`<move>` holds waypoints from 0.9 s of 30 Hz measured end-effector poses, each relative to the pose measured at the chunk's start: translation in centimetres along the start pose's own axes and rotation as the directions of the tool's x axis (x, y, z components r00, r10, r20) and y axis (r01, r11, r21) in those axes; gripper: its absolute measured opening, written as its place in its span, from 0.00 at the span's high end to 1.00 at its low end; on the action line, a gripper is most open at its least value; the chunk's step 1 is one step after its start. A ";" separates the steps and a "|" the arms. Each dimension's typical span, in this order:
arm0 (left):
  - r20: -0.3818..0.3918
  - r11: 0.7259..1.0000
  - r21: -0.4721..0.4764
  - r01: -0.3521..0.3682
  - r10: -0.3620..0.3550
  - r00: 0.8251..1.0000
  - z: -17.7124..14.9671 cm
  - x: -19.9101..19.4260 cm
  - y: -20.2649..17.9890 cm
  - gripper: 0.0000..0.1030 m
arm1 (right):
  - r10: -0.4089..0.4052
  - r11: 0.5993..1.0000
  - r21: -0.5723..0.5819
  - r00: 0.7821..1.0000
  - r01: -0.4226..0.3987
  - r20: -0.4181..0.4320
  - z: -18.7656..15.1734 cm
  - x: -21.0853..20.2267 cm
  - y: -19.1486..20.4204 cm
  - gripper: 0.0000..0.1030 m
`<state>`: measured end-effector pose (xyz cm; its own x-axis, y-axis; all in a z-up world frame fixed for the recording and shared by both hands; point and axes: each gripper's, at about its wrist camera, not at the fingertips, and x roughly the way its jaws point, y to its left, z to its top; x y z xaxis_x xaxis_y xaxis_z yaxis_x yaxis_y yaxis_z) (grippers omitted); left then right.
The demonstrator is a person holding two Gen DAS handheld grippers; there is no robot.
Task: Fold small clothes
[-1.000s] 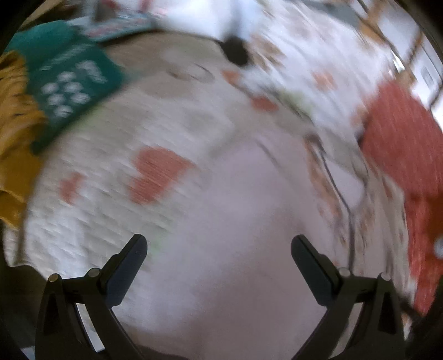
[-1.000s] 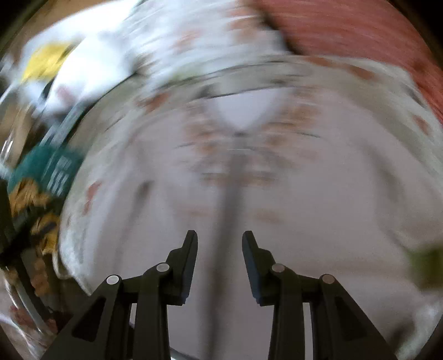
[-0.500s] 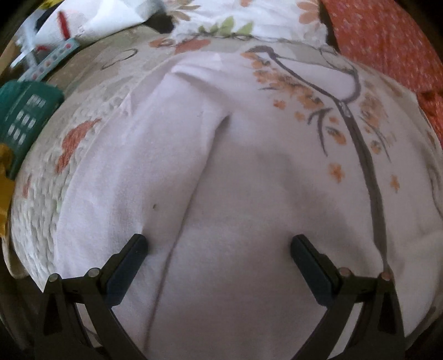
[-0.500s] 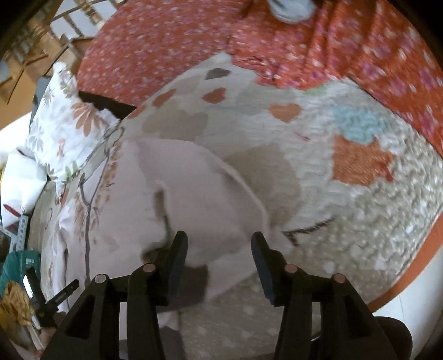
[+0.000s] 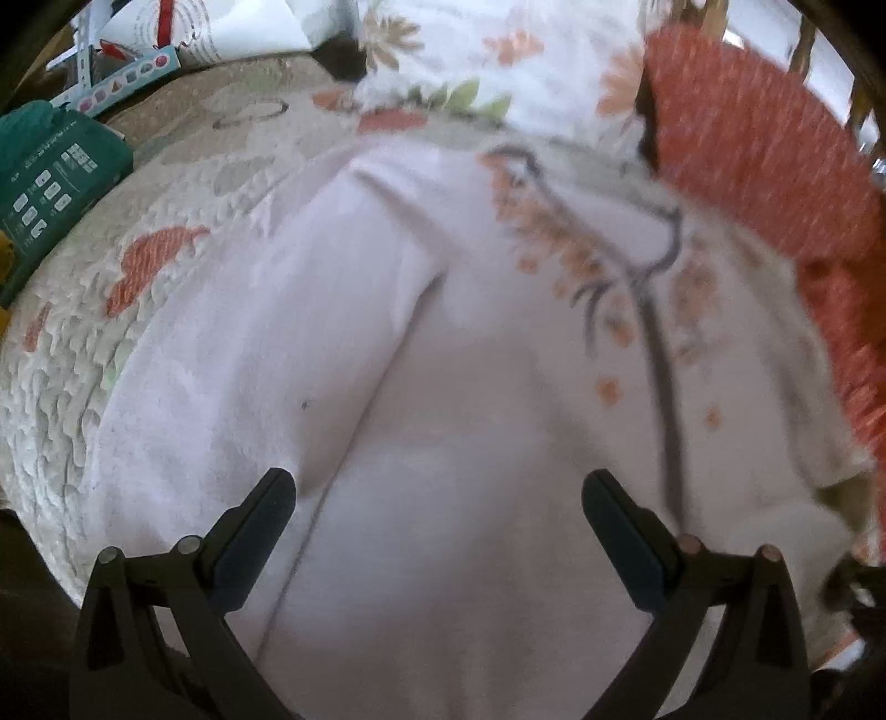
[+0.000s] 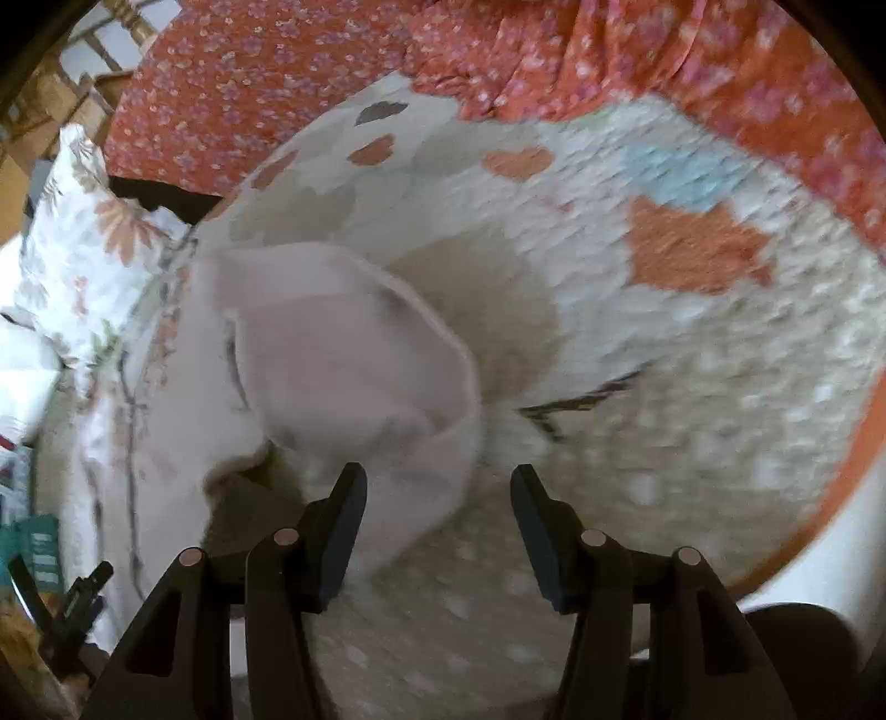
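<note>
Pale garment (image 5: 443,387) lay on the quilt (image 6: 692,387), one flap turned over; my left claw (image 5: 438,498) and right claw (image 6: 437,493) both gaped empty, so gripping its hem seemed next.

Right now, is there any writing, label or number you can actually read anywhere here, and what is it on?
No text here can be read.
Green package: white print and small icon boxes, too small and blurred.
Colourful strip: a row of little pictures, no legible words.
White paper: faint print along a curve, unreadable.
White garment: floral print only, no lettering.
</note>
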<state>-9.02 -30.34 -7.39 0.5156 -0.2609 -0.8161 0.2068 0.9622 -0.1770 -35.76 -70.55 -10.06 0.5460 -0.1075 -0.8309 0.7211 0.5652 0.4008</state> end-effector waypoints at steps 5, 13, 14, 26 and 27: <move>0.100 1.000 -0.003 -0.003 0.003 0.995 0.9 -2.5 0.2 0.00 | 0.117 0.993 0.012 0.992 -0.117 -0.040 0.9 1.2 -0.4 0.90; 0.154 0.999 -0.054 -0.002 0.010 0.988 2.5 -3.7 2.4 0.00 | -0.429 0.897 0.002 0.866 0.443 0.256 7.6 -7.8 -3.2 0.65; 0.149 0.998 -0.063 0.000 0.010 0.989 2.6 -3.6 2.7 0.00 | -0.481 0.871 0.031 0.836 0.491 0.264 8.1 -8.5 -3.5 0.58; 0.116 0.999 -0.054 0.004 0.002 0.993 1.8 -2.9 2.8 0.00 | 0.042 0.942 -0.323 0.986 -0.093 -0.163 -5.2 -2.1 8.7 0.48; 0.116 0.999 -0.052 0.008 -0.002 0.993 1.8 -3.0 2.8 0.00 | 0.028 0.928 -0.362 0.985 -0.088 -0.169 -6.7 -1.8 9.8 0.47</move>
<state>-8.50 -26.97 -4.46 0.6085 -0.2698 -0.7463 0.1673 0.9629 -0.2117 -32.48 -59.36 -7.24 0.4858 0.0478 -0.8728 0.4665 0.8302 0.3051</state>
